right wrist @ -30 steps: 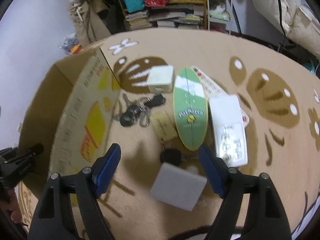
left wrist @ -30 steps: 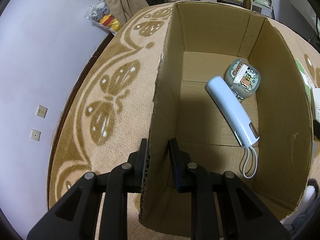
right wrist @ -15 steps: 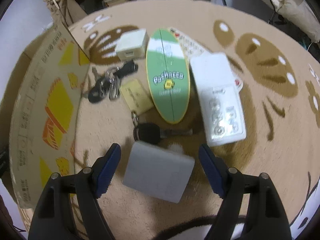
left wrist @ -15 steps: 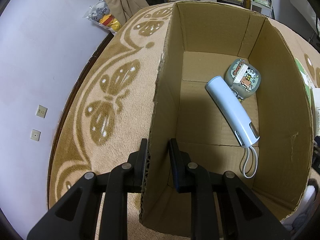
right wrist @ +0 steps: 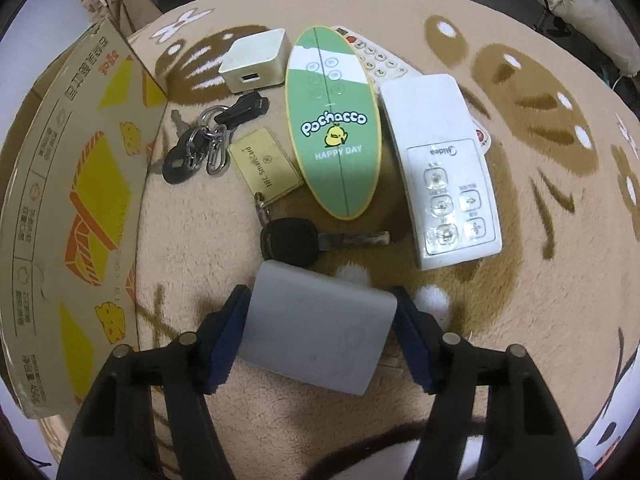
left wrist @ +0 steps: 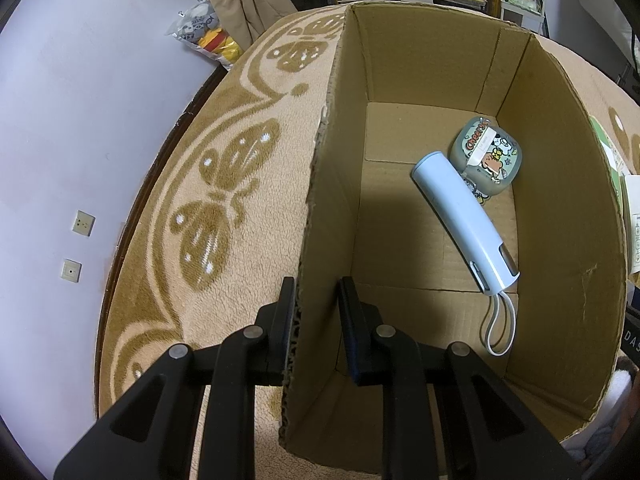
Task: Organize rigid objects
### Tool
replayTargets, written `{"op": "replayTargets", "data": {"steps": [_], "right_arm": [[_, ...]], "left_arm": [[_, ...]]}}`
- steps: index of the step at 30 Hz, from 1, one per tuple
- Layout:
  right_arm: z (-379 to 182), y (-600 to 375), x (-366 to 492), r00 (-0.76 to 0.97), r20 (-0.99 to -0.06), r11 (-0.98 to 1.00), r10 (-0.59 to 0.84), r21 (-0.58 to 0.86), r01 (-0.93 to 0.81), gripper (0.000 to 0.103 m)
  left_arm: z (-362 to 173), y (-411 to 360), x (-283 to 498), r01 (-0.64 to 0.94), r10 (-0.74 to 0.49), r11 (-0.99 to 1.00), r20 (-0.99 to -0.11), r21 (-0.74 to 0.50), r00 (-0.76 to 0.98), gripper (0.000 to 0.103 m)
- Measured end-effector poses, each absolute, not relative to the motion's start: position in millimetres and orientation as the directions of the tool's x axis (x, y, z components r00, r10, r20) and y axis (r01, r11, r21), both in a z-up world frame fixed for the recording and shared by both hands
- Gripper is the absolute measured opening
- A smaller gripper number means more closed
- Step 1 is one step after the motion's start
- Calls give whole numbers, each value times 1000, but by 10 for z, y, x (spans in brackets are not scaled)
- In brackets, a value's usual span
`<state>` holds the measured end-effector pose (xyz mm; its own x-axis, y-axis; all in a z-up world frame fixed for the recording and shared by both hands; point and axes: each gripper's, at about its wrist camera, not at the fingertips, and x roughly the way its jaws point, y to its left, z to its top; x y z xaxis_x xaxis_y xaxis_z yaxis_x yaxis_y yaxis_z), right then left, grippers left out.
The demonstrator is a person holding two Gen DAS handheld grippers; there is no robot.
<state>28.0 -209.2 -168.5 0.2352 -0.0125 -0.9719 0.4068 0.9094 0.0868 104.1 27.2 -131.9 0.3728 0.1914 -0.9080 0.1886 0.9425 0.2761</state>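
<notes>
Straddling the smooth grey block [right wrist: 316, 332] on the plush rug [right wrist: 500, 300], near the black key [right wrist: 292, 240], the right tongs [right wrist: 318, 336] touch its sides, grip unconfirmed. Left tongs [left wrist: 316, 312] clamp the corrugated cardboard box [left wrist: 320, 184] wall. Next: squeeze, lift, carry left into the box.
</notes>
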Motion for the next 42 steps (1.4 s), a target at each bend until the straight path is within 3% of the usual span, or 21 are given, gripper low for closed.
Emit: {"op": "replayTargets", "data": {"steps": [18,33,42], "right_arm": [[-1387,-1740,421,375,-926,941,33,156,301,69],[-926,-1772,675,599,-799,953,46,215,214,69],[-660,-1484,770,725,-687,978,49,180,105,67]], "left_arm": [[-1328,259,1031,193,201,938,-907,287,371,21],[-1341,255,1033,189,200,940,-909,283,366,21],[-1356,234,1028,191,208,937,-907,292,367,21]]}}
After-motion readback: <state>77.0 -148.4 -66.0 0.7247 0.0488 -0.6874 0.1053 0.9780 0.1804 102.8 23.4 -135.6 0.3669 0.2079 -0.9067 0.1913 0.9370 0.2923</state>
